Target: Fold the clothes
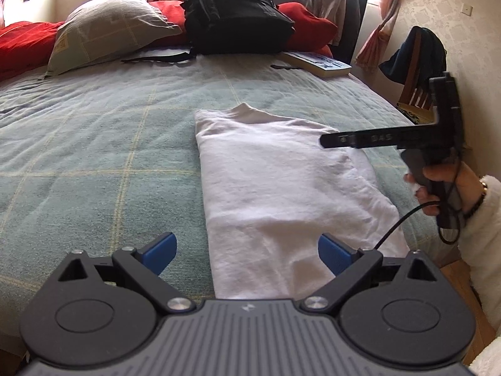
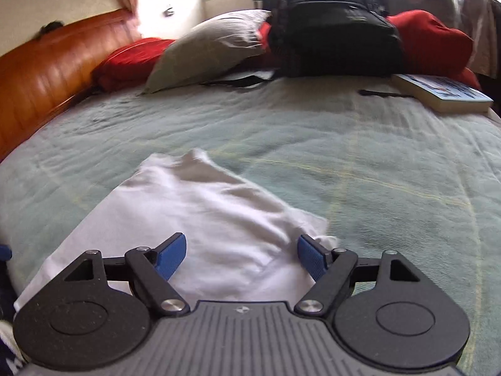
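Note:
A white shirt point(image 1: 281, 188) lies on the green checked bedspread point(image 1: 109, 144), folded lengthwise into a long strip with its collar at the far end. My left gripper point(image 1: 247, 252) is open and empty, just above the shirt's near hem. My right gripper point(image 2: 241, 255) is open and empty, held above the near part of the shirt point(image 2: 200, 216). In the left wrist view the right gripper point(image 1: 327, 141) shows side-on over the shirt's right edge, in a hand with a white fleece sleeve.
A black backpack point(image 1: 235, 12), a grey pillow point(image 1: 106, 28), red bedding point(image 1: 25, 44) and a book point(image 1: 322, 62) lie at the far end of the bed. A chair with dark clothes point(image 1: 416, 59) stands at the right wall. A wooden headboard point(image 2: 40, 72) is at left.

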{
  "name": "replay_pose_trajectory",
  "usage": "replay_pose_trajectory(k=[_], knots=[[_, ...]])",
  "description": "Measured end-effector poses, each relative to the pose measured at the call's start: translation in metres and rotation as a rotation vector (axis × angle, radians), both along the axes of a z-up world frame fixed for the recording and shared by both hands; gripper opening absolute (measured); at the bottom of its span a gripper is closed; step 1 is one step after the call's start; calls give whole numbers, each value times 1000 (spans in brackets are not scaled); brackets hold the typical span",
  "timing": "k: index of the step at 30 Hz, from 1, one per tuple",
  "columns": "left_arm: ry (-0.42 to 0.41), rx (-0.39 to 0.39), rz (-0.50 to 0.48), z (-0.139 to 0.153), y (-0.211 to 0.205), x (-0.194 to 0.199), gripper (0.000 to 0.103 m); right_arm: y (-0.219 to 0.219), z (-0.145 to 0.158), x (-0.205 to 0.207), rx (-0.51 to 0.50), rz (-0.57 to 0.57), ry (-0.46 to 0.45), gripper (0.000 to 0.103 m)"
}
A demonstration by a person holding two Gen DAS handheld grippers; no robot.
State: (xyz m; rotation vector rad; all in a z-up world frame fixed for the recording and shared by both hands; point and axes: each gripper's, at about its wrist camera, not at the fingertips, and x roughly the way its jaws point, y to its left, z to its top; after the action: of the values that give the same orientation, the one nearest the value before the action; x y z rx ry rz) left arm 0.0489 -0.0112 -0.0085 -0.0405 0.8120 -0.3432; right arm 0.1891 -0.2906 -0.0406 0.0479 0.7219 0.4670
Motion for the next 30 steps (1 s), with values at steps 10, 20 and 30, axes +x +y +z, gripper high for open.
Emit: replay_pose_trajectory(k=[10, 20, 30], knots=[[17, 4, -28, -2, -15, 3, 97, 17, 7, -69, 20, 172, 50, 93], [37, -75, -96, -6, -32, 12, 97, 15, -7, -76, 21, 103, 104, 98], [155, -141, -42, -27, -21, 19, 97, 14, -6, -80, 25, 81, 93, 98]])
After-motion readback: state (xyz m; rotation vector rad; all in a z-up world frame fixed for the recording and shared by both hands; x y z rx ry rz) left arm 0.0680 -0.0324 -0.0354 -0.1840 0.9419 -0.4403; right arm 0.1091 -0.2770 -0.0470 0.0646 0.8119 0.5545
